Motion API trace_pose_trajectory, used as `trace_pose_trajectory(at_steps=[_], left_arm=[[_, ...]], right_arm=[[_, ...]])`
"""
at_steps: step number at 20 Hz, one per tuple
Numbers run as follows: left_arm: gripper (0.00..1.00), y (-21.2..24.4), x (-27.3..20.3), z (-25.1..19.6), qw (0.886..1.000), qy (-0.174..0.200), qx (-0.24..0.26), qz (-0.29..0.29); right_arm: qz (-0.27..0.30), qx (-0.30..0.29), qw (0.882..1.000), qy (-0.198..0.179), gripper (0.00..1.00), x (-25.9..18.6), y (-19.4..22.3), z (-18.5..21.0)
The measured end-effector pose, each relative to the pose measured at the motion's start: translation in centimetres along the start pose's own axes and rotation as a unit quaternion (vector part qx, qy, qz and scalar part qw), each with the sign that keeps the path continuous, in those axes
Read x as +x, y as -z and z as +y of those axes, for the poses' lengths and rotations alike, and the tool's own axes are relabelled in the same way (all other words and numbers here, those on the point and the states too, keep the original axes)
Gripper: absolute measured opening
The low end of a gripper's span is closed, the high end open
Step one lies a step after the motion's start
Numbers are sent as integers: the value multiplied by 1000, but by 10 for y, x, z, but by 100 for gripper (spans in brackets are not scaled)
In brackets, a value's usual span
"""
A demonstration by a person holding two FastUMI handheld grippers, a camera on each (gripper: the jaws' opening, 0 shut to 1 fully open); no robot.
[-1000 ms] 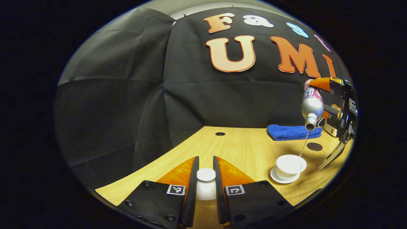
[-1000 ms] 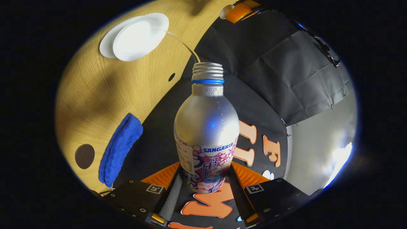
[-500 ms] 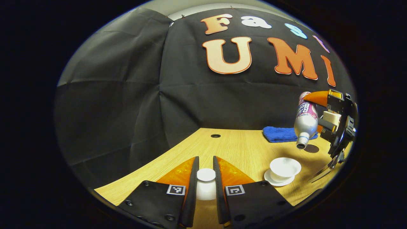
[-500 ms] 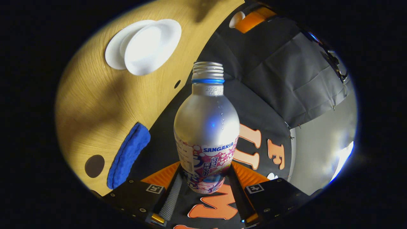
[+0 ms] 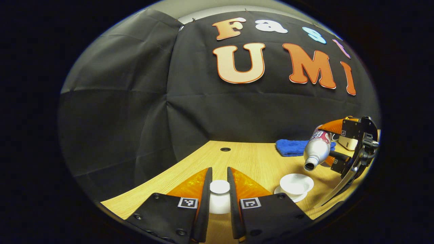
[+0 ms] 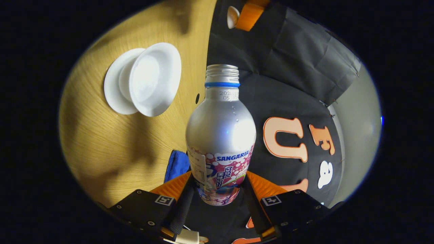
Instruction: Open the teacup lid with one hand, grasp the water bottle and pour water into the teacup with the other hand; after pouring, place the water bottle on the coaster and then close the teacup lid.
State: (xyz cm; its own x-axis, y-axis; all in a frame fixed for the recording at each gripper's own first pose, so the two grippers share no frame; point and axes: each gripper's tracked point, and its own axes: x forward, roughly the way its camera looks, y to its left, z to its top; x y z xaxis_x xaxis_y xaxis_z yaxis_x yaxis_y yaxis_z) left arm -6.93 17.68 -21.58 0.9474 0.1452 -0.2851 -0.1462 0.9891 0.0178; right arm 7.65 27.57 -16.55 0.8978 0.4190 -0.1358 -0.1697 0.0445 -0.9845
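Right tool point(image 6: 218, 200), bottle point(image 6: 220, 135) lower, pouring ended

Left gripper view: teacup point(image 5: 296, 184) sits on its saucer point(image 5: 278, 191) on the desk point(image 5: 251, 162), right of the lid point(image 5: 219, 186) between the near fingers point(image 5: 203, 200). Water bottle point(image 5: 316, 150) hangs tilted above and right of the cup. Towel point(image 5: 291, 147) lies behind, near the wall; coaster probably hidden behind the bottle.

The tilted water bottle point(image 5: 317, 149) hangs just above the open teacup point(image 5: 296, 184), crowding its right side. Bare table point(image 5: 244, 159) lies open left of the cup.
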Motion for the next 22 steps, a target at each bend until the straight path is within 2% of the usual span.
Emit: trace_pose_trajectory(at_steps=[3,5,8,9,10,14,20,22], left_arm=[[31,-9,7,-18,1000,14,1,-8],[31,-15,7,-28,1000,25,2,-14],[31,-23,8,-43,999,41,7,-25],[27,-26,7,-51,998,50,9,-29],[31,-29,9,-63,998,61,9,-31],[31,-31,15,-102,994,100,6,-31],[31,-31,21,-144,990,135,5,-28],[31,-24,22,-156,989,143,4,-21]], right_arm=[[21,87,996,-24,79,3,11,1],[38,154,987,-37,79,-3,20,4],[59,223,972,-45,79,-16,37,5],[67,253,964,-48,79,-20,42,1],[74,286,954,-54,79,-20,48,1],[106,371,921,-43,79,-34,77,0],[143,473,869,-32,80,-41,119,2],[150,507,848,-27,79,-47,134,-1]])
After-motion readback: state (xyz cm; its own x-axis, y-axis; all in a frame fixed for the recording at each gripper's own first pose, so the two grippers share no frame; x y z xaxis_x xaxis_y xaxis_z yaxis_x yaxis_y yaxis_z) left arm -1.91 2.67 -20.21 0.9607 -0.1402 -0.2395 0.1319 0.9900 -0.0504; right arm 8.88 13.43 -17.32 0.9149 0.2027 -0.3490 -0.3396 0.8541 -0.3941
